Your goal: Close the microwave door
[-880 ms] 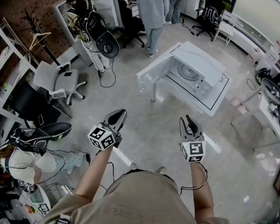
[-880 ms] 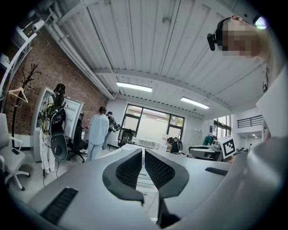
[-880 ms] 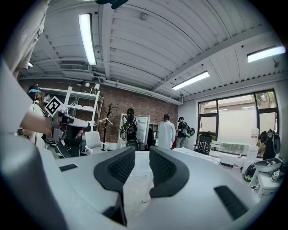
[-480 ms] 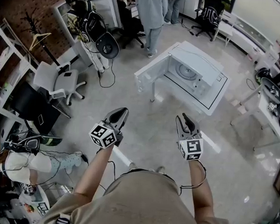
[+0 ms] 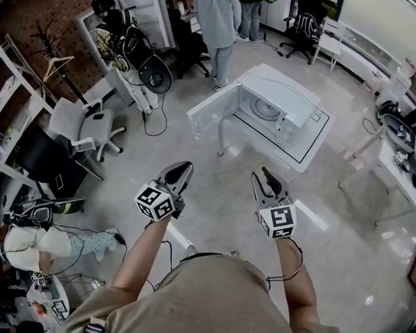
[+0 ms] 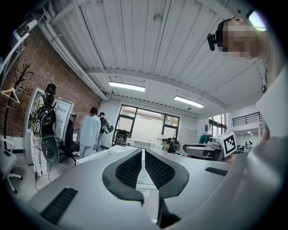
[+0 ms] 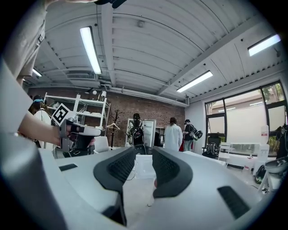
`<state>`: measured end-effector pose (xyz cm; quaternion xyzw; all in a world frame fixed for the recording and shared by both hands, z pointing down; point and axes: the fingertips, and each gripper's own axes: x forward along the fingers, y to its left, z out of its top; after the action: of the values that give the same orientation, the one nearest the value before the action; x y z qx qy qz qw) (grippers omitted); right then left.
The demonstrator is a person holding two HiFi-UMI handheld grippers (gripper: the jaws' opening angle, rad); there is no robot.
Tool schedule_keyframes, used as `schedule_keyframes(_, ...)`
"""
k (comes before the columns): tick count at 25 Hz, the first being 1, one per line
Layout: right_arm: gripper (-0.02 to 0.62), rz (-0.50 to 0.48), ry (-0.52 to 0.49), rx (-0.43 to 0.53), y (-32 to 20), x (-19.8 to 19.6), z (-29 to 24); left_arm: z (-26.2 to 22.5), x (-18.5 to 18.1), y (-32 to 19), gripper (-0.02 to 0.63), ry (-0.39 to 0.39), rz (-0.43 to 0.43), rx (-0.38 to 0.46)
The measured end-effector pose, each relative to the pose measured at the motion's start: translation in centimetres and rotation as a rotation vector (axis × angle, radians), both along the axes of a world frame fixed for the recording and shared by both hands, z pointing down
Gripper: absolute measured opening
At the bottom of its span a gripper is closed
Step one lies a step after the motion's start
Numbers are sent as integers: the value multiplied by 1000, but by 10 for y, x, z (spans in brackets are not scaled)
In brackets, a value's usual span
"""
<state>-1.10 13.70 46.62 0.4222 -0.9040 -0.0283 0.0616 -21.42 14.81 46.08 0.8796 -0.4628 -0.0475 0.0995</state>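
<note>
Head view: spotted the microwave [image 5: 277, 110] upper middle of the frame on a white table [image 5: 302, 157], door [image 5: 212, 112] swung open to the left. Kept well short of it, lower centre: left gripper [image 5: 182, 168] pinched closed on nothing, right gripper [image 5: 261, 174] parted narrowly, empty too.

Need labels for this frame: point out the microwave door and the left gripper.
microwave door [image 5: 211, 112]: head view, middle of the open panel.
left gripper [image 5: 185, 167]: head view, between its shut fingertips.
</note>
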Motion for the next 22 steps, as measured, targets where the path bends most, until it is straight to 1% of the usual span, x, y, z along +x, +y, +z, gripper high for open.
schedule_keyframes(6,109,-33,-2,9,4,27,-10,-6,40,0,9,-10,7,7)
schedule_keyframes(11,109,-47,-5,-3,-3,40,-5,2,58,-4,11,-7,5,-6)
schedule_keyframes(14,109,-56,-5,-9,-12,38,-2,3,54,-16,17,-13,2,-6)
schedule_keyframes(17,109,-61,-5,-13,-25,28,0,2,40,-34,20,-15,-7,-2)
schedule_keyframes(22,109,-71,-10,-8,-63,7,2,15,15,-87,22,4,-17,-22)
